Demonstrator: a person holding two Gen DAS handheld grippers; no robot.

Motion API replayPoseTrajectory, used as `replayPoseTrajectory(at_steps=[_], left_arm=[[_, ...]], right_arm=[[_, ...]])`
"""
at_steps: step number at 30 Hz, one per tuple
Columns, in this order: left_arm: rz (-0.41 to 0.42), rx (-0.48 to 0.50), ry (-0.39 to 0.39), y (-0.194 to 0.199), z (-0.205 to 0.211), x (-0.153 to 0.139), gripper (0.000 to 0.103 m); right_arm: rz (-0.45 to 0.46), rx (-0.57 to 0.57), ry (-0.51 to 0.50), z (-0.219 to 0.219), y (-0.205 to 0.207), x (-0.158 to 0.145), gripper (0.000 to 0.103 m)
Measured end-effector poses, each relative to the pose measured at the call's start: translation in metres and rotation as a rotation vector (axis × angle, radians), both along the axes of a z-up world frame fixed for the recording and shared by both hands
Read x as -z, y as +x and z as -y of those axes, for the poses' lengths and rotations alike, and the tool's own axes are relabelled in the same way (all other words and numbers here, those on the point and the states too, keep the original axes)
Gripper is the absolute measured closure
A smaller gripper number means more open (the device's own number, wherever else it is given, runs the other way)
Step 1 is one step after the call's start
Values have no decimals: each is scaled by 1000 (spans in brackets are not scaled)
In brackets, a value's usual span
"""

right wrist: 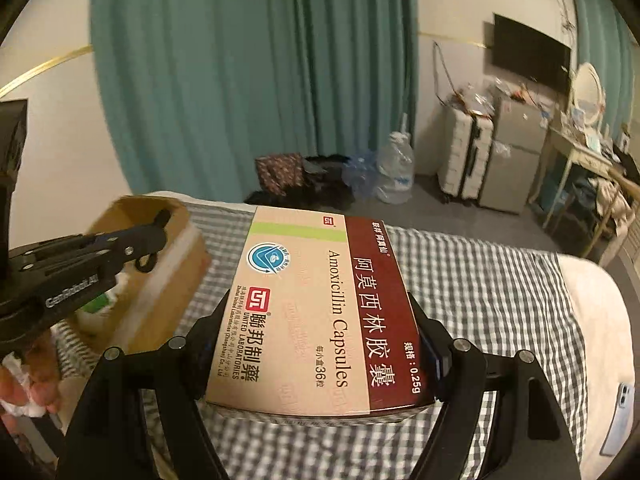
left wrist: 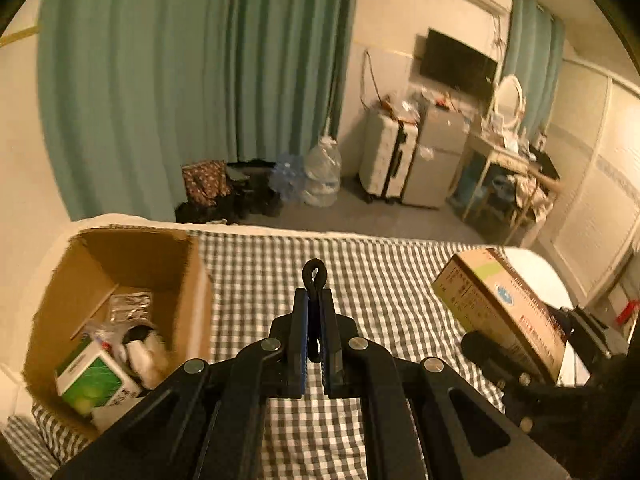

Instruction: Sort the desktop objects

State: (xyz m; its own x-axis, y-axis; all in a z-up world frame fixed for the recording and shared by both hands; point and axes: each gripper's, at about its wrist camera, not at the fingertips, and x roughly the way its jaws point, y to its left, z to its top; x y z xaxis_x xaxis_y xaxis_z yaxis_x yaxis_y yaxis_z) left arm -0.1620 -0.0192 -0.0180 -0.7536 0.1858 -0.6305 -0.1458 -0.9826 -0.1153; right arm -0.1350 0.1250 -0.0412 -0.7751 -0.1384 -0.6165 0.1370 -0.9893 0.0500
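Observation:
My left gripper (left wrist: 315, 300) is shut on a thin black elastic loop (left wrist: 315, 275), which sticks out above the pads. It hangs over the checked cloth (left wrist: 256, 280), just right of an open cardboard box (left wrist: 192, 280). My right gripper (right wrist: 320, 304) is shut on a beige and dark red box of amoxicillin capsules (right wrist: 304, 320), holding it flat by its two long sides. In the left wrist view the medicine box (left wrist: 492, 304) is tilted at the right. In the right wrist view the left gripper (right wrist: 158, 236) reaches over the cardboard box (right wrist: 168, 304).
The cardboard box holds a green and white carton (left wrist: 92, 380), a foil pack (left wrist: 130, 306) and other small things. A phone (right wrist: 622, 416) lies at the right edge of the bed. A hand (right wrist: 32, 388) holding tissue shows at lower left. Beyond the bed is open floor, then bags and water bottles (left wrist: 322, 172) by the curtain.

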Motion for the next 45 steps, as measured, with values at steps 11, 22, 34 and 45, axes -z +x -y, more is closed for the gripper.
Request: replayPoseTrajectory(at_steps=[11,22,34,45], left_arm=[[-13,-165,32,17,120,-8,99],[138,-297,29,-2,211,57,99],[155,-357,-5,0,229,71,23],[46,-181,-68,72,155,58,6]], right_arm=[[2,-202,23,128,-9,-18,26],[132,-330,-38,225,-66,30,26],[125,-262,12,243,-87,46,0],[6,-80,191,196,-14,34,0]])
